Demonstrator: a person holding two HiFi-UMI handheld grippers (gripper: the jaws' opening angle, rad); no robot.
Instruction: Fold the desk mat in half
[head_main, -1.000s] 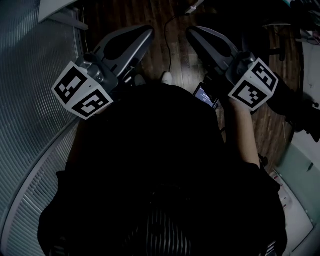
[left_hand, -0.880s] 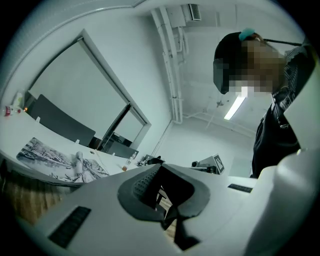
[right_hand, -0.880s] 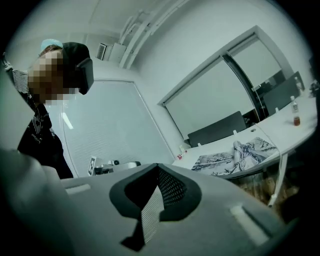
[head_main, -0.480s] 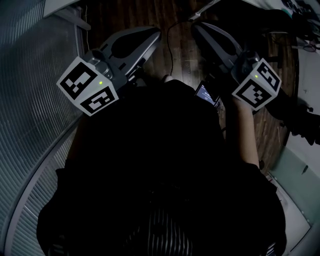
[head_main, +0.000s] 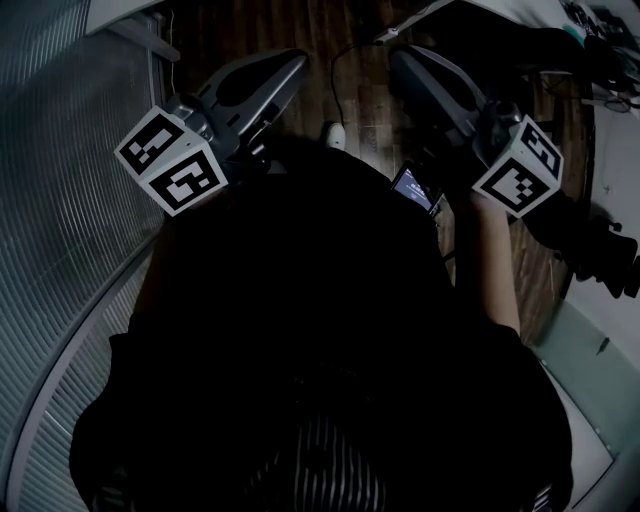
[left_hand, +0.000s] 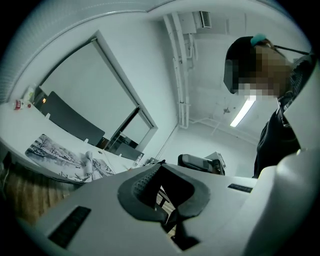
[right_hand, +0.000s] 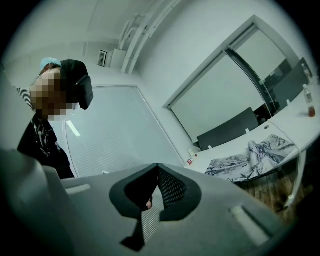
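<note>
The person's dark torso (head_main: 320, 330) fills the middle of the head view and hides the floor under it. Only the toe of a shoe (head_main: 333, 133) shows at 12 o'clock. A small screen (head_main: 413, 188) at 1 o'clock is half covered, its print too small to read. In the left gripper view, the mat (left_hand: 65, 160) at 9 o'clock runs behind the left gripper (left_hand: 160, 167). Bottles (right_hand: 308, 107) at 3 o'clock in the right gripper view are too small to tell.

Grey-and-white ink print covers the desk mat (right_hand: 250, 157), the table (right_hand: 296, 121) is white, the floor (head_main: 366, 110) dark brown.
</note>
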